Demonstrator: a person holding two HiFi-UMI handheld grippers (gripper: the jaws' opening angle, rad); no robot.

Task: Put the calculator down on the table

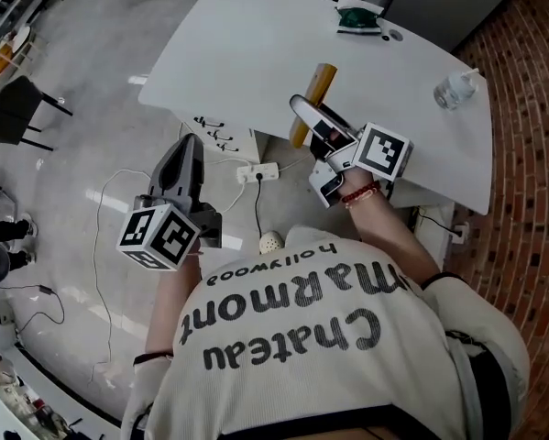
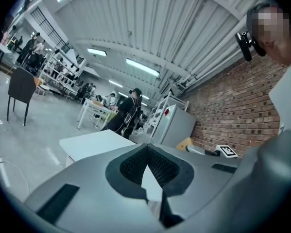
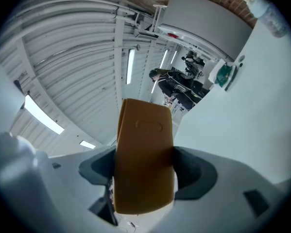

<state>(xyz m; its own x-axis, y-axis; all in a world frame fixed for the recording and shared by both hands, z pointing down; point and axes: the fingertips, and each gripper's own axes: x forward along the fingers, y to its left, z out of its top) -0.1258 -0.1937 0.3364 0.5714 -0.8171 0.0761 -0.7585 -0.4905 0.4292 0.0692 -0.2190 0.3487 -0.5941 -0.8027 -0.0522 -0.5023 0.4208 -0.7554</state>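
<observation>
Polished grey floor (image 1: 82, 154) surrounds the work area, with a brick wall (image 1: 531, 108) on the right.

Nearest the camera is the person's cream printed shirt (image 1: 329, 337). The left gripper (image 1: 188, 149) is held over the floor, short of the table and well left of the right one. Its marker cube (image 1: 159, 236) sits at the hand end. In the left gripper view the grey jaws are together, with nothing between the dark pads.

The right gripper (image 1: 312, 119) is level with the table's near edge, and a red bracelet (image 1: 361, 193) is on the wrist behind it. Its jaws are clamped on the calculator (image 1: 318, 82). The ochre body is gripped by its two long sides, with the plain back towards that gripper's camera. The calculator's far end is over the white table (image 1: 247, 53). It does not lie flat on the top.

Below the table edge a white power strip (image 1: 258, 172) and cables lie on the floor.

Further back on the table are a clear plastic bottle (image 1: 455, 88) at the right end and a green object (image 1: 358, 16) at the far edge. A black chair (image 1: 17, 108) stands well off to the left.
</observation>
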